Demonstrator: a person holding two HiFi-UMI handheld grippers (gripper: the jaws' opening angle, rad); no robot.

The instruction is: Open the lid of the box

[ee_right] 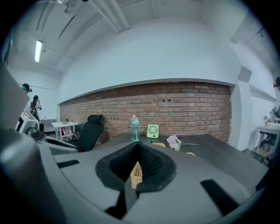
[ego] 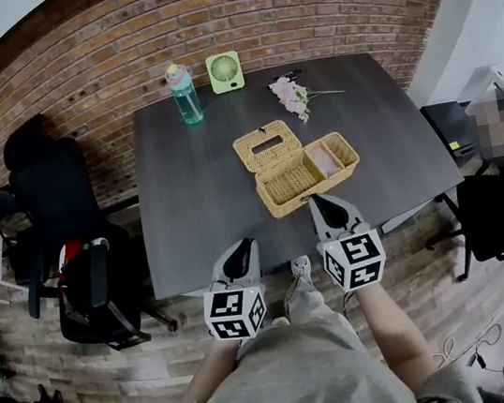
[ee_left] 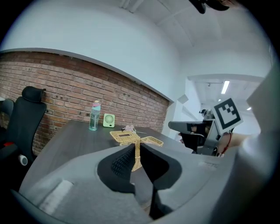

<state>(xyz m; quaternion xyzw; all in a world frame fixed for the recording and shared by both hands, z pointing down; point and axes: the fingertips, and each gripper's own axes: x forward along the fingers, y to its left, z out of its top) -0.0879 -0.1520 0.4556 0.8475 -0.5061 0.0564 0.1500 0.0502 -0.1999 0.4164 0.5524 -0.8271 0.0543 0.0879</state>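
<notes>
The wicker box [ego: 310,175] stands on the dark table [ego: 196,205], a little right of centre. Its lid [ego: 267,145] is swung back and lies flat at the box's far left, so the inside shows. My right gripper [ego: 320,200] is shut and empty, its tips just short of the box's near edge. My left gripper [ego: 240,247] hovers at the table's front edge, left of the box, jaws together and holding nothing. In the left gripper view the box [ee_left: 136,139] shows past the closed tips [ee_left: 134,147]. The right gripper view shows a bit of wicker [ee_right: 136,173] behind its shut jaws [ee_right: 139,147].
A teal water bottle [ego: 184,94], a green fan [ego: 225,71] and pink flowers [ego: 292,96] stand along the table's far side by the brick wall. Black chairs sit at the left [ego: 66,225] and right [ego: 499,204]. A person's legs are below me.
</notes>
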